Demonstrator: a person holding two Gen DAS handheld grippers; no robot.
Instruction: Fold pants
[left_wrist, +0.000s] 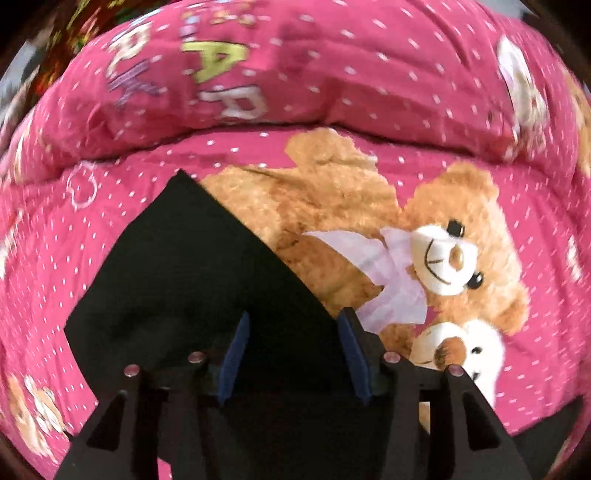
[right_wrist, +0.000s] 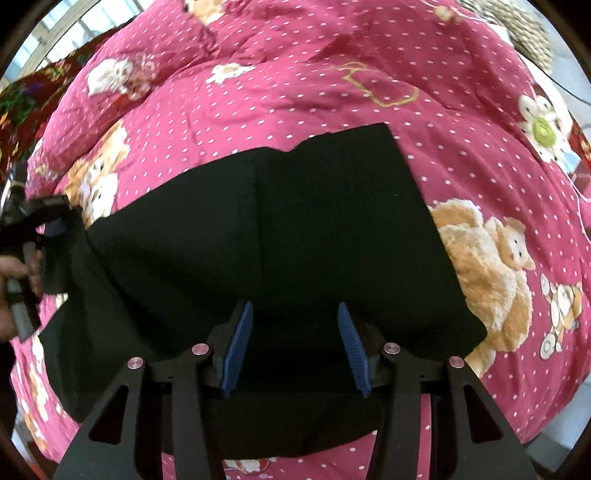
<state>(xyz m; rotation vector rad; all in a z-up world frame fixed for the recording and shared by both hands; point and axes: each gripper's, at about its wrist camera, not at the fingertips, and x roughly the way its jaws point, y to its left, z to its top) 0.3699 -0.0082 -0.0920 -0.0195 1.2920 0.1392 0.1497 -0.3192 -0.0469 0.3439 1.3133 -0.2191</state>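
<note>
The left gripper (left_wrist: 291, 325) points steeply down over the black pants (left_wrist: 177, 280), jaws parted about halfway, blue pads (left_wrist: 236, 347) standing clear of the cloth with nothing pinched between them. And the right gripper (right_wrist: 295, 317) is much the same: aimed down at the pants (right_wrist: 295, 221), jaws roughly half open, dark fabric lying below the gap but not clamped. In the right wrist view the pants spread flat across the pink dotted bedspread (right_wrist: 258, 96), a fold line running up their middle. Off the pants' left edge, the left gripper (right_wrist: 55, 221) appears, held by a hand (right_wrist: 14, 273); whether it touches the cloth there is hard to tell. Beside the pants' right edge sits a printed teddy bear (left_wrist: 454, 251), and beyond their far corner a pink pillow (left_wrist: 295, 62) with lettering.
</note>
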